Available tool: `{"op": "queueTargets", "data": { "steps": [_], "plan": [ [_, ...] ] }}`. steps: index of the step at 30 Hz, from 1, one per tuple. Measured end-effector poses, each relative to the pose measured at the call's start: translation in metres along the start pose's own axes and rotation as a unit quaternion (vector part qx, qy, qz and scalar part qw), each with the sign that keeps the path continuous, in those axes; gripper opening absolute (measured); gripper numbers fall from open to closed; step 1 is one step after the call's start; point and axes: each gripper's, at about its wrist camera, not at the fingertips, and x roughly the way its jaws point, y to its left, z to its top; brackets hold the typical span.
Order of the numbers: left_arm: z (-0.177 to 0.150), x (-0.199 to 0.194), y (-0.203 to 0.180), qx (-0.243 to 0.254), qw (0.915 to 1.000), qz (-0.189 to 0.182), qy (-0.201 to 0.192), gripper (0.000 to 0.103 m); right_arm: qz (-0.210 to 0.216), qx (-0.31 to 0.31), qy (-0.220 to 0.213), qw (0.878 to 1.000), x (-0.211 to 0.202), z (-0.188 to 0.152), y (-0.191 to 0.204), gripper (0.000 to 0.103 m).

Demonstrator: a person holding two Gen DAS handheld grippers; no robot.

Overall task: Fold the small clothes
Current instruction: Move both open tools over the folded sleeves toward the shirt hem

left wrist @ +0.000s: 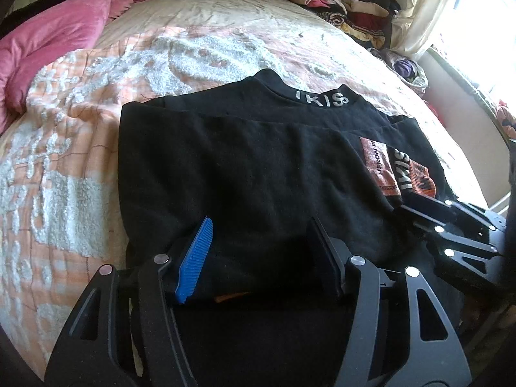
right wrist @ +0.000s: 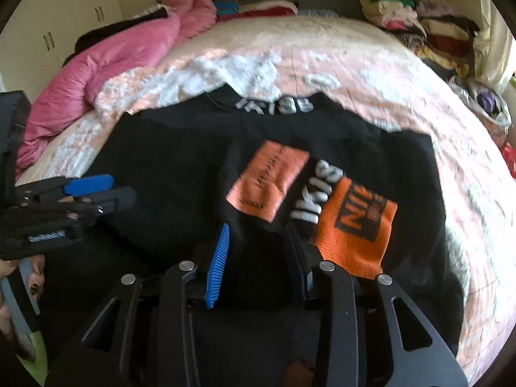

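A black top (left wrist: 258, 148) with white lettering on its collar (left wrist: 322, 98) lies folded flat on the bed, its orange patches (right wrist: 267, 183) facing up. My left gripper (left wrist: 261, 225) is at the near edge, left of the patches. Dark cloth fills the gap between its blue and black pads, and it is shut on that fold. My right gripper (right wrist: 258, 230) is low over the near edge beside the orange patch (right wrist: 351, 225). Its jaws stand apart, with cloth lying loose between them. Each gripper shows in the other's view: right gripper (left wrist: 419, 213), left gripper (right wrist: 122, 187).
The bed has a peach and white tufted cover (left wrist: 80, 161). A pink quilt (left wrist: 48, 42) is heaped at the far left. Folded clothes (left wrist: 338, 3) are stacked at the far right by a curtain (left wrist: 425, 9). A person's hand (right wrist: 6, 271) holds the left gripper.
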Motion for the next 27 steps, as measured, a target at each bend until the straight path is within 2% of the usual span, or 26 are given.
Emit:
{"op": "queueTargets", "data": {
  "steps": [6, 11, 19, 24, 27],
  "plan": [
    [-0.001, 0.0, -0.002, 0.005, 1.0, 0.004, 0.001, 0.053, -0.006, 0.003, -0.003, 1.0, 0.001, -0.005, -0.001, 0.035],
    [-0.001, -0.001, -0.002, 0.005, 1.0, 0.004, 0.0, 0.053, 0.006, 0.008, -0.016, 1.0, -0.006, -0.006, 0.001, 0.046],
    [0.0, -0.004, -0.005, 0.012, 0.9999, 0.006, -0.003, 0.054, 0.013, 0.025, -0.037, 0.999, -0.02, -0.009, 0.002, 0.052],
    [0.0, -0.009, -0.007, 0.012, 0.9999, 0.002, -0.006, 0.055, 0.011, 0.031, -0.049, 0.998, -0.028, -0.012, 0.002, 0.064],
    [0.001, -0.013, -0.007, 0.01, 0.9999, -0.003, -0.011, 0.058, 0.004, 0.033, -0.055, 0.998, -0.033, -0.011, 0.0, 0.066]
  ]
}}
